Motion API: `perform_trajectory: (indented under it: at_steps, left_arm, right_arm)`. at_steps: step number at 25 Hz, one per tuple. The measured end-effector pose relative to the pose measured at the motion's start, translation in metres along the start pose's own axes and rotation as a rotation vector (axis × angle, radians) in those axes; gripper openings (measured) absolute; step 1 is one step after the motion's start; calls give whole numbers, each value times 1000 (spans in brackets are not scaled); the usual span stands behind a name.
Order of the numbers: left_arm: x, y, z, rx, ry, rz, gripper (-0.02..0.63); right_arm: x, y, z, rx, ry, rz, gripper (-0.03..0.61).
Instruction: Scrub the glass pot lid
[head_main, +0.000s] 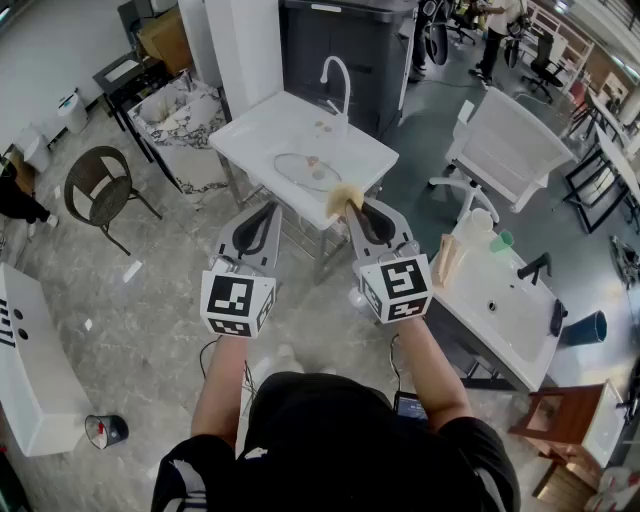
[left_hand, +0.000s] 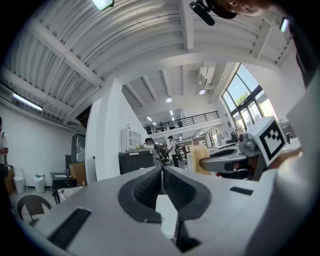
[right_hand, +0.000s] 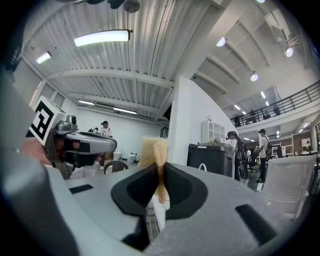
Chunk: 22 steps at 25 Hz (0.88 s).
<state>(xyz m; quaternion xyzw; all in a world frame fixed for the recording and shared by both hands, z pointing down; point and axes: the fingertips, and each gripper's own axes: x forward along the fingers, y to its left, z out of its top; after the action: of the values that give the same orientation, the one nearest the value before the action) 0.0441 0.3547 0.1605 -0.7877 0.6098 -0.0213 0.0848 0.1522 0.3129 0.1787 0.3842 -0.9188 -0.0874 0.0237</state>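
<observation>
Square coded markers (head_main: 238, 303) on left gripper (head_main: 272, 208), right gripper (head_main: 352, 211) with sponge (head_main: 342, 197)

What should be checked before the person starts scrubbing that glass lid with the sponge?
1. Sponge gripped by the right gripper: ok, it is shut on the sponge.
2. Left gripper free to steady the lid: ok, shut and empty.
3. Lid in place: ok, it lies flat on the sink, ahead of both grippers.
4. Sponge touching the lid: not ok, both grippers are held level, apart from the sink.
5. Lid wet or soapy: cannot tell.
</observation>
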Motion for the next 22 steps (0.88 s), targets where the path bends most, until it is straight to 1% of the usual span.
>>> perform_trajectory:
  at_steps: [3, 6, 12, 17, 22]
  left_arm:
    - [1, -4, -1, 2, 3, -1, 11]
    - [1, -4, -4, -2, 9, 1, 12]
    - [10, 4, -11, -13, 17, 11, 12]
    - [27, 13, -20, -8, 19, 11, 12]
    - [52, 28, -28, -20, 17, 9, 12]
  right_arm:
    - [-4, 0, -1, -14, -8, -4, 20]
    - [-1, -2, -6, 14, -1, 3, 20]
    - [11, -7, -13, 24, 11, 9, 20]
    - [29, -15, -17, 16, 17, 8, 20]
    - [53, -28, -22, 14, 20, 8, 20]
